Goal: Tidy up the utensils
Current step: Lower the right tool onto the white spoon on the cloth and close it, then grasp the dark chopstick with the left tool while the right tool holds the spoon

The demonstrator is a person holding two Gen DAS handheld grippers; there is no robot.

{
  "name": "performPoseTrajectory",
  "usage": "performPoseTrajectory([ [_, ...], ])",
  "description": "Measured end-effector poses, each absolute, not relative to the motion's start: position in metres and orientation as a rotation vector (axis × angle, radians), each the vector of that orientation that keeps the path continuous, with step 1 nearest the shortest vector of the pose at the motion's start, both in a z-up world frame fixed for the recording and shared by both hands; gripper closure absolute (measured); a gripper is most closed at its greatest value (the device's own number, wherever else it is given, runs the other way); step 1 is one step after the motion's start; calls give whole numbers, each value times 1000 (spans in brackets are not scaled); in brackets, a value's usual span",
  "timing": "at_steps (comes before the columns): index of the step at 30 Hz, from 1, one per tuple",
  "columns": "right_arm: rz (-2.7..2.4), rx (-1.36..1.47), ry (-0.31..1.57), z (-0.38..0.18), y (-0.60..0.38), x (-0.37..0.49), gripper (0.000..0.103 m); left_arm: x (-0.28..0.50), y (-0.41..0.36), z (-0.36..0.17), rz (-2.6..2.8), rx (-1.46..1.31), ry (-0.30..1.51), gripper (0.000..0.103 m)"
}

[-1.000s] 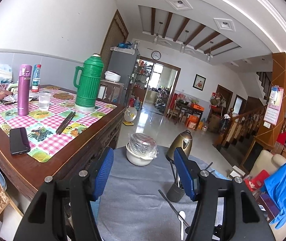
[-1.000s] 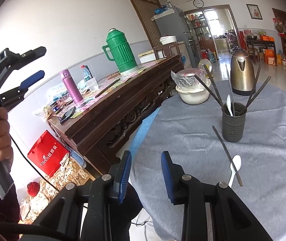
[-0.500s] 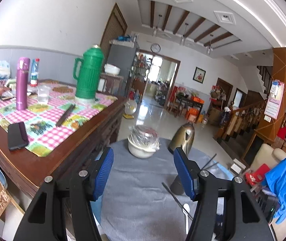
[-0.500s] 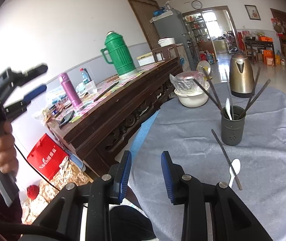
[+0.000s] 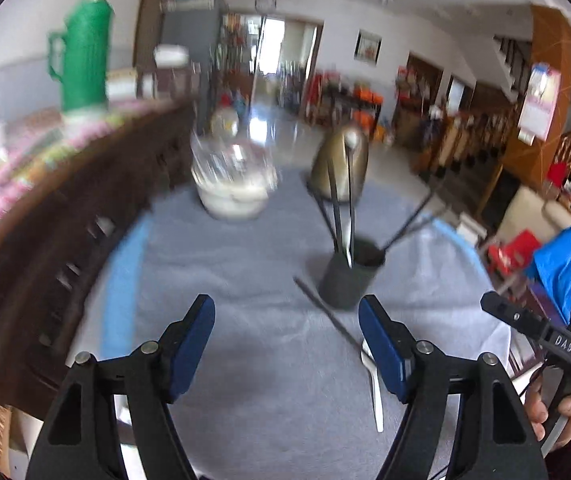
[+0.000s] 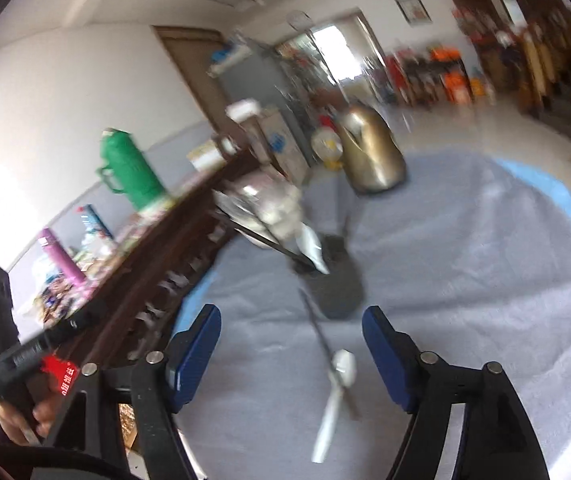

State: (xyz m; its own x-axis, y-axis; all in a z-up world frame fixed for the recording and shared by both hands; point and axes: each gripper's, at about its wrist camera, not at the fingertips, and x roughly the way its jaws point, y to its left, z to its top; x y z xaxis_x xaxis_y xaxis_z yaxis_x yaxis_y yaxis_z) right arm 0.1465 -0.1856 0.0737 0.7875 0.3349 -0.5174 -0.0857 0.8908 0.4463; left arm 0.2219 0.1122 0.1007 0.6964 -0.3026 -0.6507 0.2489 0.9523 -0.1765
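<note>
Nearest, the left gripper [image 5: 287, 336] and the right gripper [image 6: 291, 344] both had their blue pads spread and were opening, with nothing between them. Just beyond, on the grey cloth [image 5: 245, 264], a loose dark chopstick [image 5: 325, 312] lay crossing a white spoon [image 6: 335, 392]. Behind them stood the dark utensil holder [image 5: 349, 280], already holding chopsticks and a spoon. Farther back sat a covered white bowl [image 5: 233, 196] and a bronze kettle [image 5: 341, 164]. To the left ran a dark wooden sideboard [image 5: 65, 224] bearing a green thermos [image 5: 83, 52].
</note>
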Motion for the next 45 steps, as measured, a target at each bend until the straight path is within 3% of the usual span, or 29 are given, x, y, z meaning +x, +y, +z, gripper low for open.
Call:
performPoseTrajectory([
  [2,224,421,705,53,-197,165,53,242,95,78,-307,-86,810,28],
  [4,218,415,794,31,-203,182,64,259,81,59,-306,-86,861,28],
  [13,315,419,1067,-43,-183,247,68,308,64,15,-239,-88,990,28],
  [16,315,396,1134,-65,-176,254,75,312,69,10,-229,-96,1000,28],
  [20,325,347,1147,-76,-169,248,97,318,67,7,-241,-103,1004,28],
  [40,181,415,871,-34,-236,217,101,365,-3,-36,-216,-21,1096,29],
  [45,186,437,862,-36,-242,223,101,372,-17,-54,-218,42,1168,51],
])
